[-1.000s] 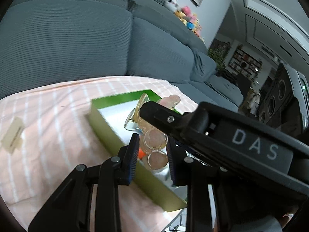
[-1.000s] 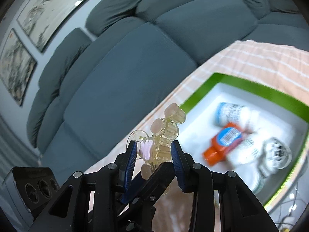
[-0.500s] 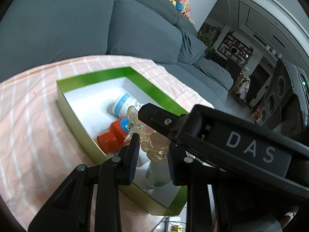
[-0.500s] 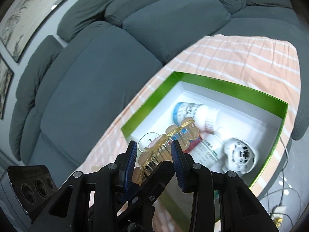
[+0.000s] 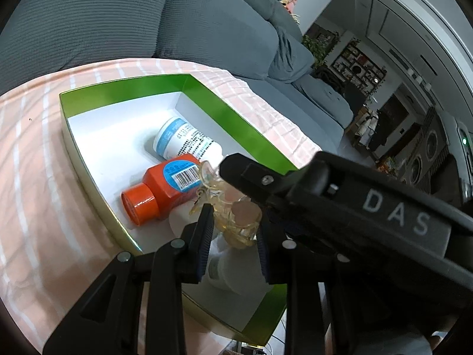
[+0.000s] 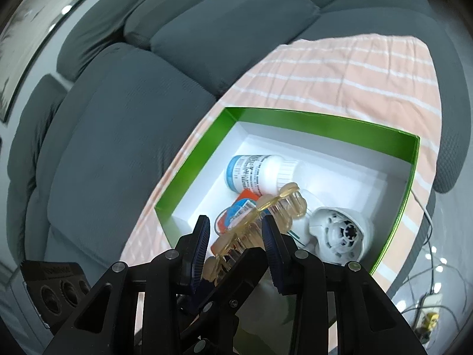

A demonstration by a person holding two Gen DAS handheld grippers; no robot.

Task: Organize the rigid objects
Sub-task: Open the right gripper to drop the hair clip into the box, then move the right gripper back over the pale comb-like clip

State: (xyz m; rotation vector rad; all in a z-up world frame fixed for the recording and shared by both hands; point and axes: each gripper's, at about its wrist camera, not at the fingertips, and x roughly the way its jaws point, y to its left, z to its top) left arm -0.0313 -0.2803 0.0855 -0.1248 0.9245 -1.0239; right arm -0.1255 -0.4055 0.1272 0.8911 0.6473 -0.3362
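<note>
A translucent yellow hair clip with pink tips (image 5: 236, 222) hangs over the near end of a green box with a white inside (image 5: 224, 109). My left gripper (image 5: 233, 242) has the clip between its blue pads, which still touch it while the jaws are opening. From the right, a finger (image 5: 266, 180) of the other gripper reaches across to the clip. In the right wrist view my right gripper (image 6: 236, 236) is shut on the same clip (image 6: 275, 204). Beneath it lie an orange bottle (image 5: 159, 195), a white bottle with a blue label (image 5: 183, 139) and a white round part (image 6: 340, 233).
The box (image 6: 325, 121) rests on a table under a peach striped cloth (image 5: 35, 177). A grey sofa (image 5: 207, 23) runs behind the table. Another white bottle (image 5: 224, 269) lies low under the clip. Cables and a power strip (image 6: 428, 319) lie on the floor past the table edge.
Both grippers have come forward and down with the clip, from beside the box rim to over its inside. The clip has rolled flatter in the right wrist view. The bottles have not moved.
</note>
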